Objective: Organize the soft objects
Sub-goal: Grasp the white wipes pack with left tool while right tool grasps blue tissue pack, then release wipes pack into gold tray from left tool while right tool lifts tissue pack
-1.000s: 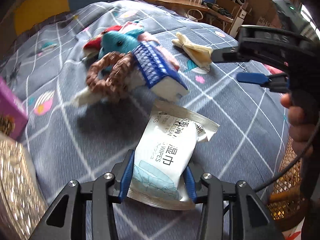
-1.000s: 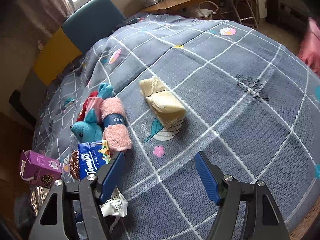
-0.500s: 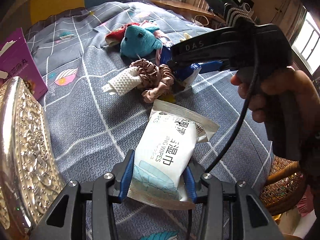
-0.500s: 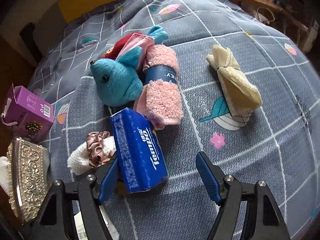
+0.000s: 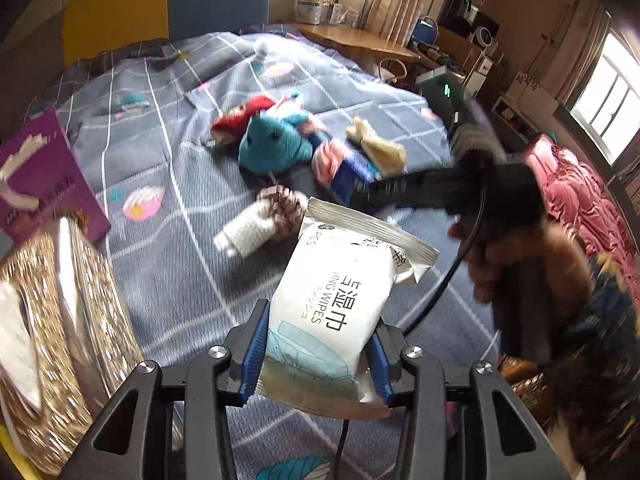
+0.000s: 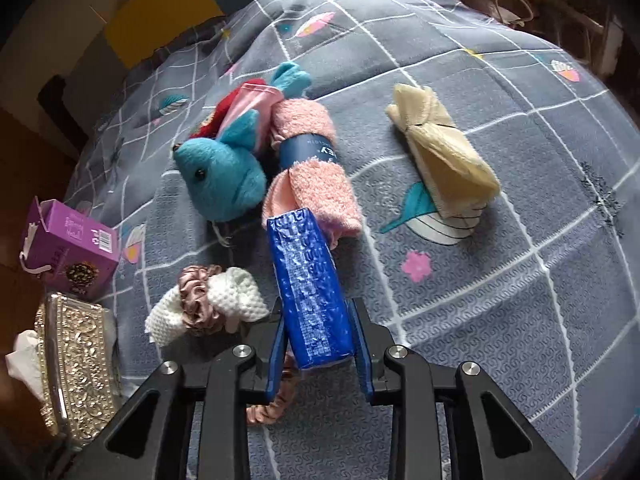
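My left gripper [image 5: 316, 354] is shut on a white wet-wipes pack [image 5: 334, 304] and holds it above the grey quilt [image 5: 168, 264]. My right gripper [image 6: 320, 346] is shut on a blue tissue pack [image 6: 310, 284], lifted on edge. It also shows in the left wrist view [image 5: 400, 190], blurred. On the quilt lie a teal plush fish [image 6: 222, 180], a rolled pink towel [image 6: 312, 172], a folded yellow cloth [image 6: 448, 156], and a white knitted cloth [image 6: 224, 300] with a brown scrunchie [image 6: 196, 292] around it.
A purple box [image 6: 68, 248] and an ornate gold tissue box [image 6: 76, 364] stand at the left of the bed. A pink scrunchie [image 6: 274, 404] lies under my right gripper. A wooden desk [image 5: 360, 38] and shelves stand beyond the bed.
My right gripper has closed on the blue tissue pack and raised it on edge. My left gripper has lifted and tilted back with the wipes pack.
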Demonstrator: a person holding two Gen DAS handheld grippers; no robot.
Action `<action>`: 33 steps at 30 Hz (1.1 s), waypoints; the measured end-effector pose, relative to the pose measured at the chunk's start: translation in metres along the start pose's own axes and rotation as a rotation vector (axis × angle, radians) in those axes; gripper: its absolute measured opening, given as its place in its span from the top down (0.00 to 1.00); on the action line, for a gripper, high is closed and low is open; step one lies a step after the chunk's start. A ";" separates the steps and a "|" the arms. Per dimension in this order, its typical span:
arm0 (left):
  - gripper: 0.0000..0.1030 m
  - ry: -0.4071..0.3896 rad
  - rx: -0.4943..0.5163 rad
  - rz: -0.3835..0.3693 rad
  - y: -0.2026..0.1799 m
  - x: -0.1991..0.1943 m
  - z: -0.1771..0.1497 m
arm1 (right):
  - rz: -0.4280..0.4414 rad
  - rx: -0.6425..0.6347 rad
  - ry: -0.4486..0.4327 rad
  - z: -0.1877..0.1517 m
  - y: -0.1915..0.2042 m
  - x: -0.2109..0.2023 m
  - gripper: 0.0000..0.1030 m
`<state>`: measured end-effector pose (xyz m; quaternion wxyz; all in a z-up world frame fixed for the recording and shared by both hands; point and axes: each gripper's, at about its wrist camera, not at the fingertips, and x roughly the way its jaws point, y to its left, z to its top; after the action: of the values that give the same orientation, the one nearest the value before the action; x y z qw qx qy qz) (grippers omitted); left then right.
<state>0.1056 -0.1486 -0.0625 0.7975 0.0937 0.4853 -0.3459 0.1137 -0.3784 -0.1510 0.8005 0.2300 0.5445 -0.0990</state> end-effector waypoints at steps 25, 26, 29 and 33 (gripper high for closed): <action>0.57 -0.233 -0.636 0.478 0.305 -0.163 -0.030 | -0.109 -0.225 -0.022 -0.005 0.031 0.005 0.73; 0.57 -0.236 -0.661 0.487 0.308 -0.168 -0.051 | -0.113 -0.229 -0.024 -0.006 0.032 0.005 0.73; 0.57 -0.248 -0.731 0.523 0.313 -0.181 -0.115 | -0.125 -0.237 -0.031 -0.006 0.033 0.005 0.74; 0.57 -0.241 -0.785 0.550 0.298 -0.189 -0.185 | -0.138 -0.248 -0.041 -0.007 0.035 0.006 0.74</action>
<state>0.1116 0.2499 -0.0536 0.8848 -0.1299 0.4407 0.0779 0.1242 -0.3438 -0.1499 0.8250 0.0892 0.5507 -0.0905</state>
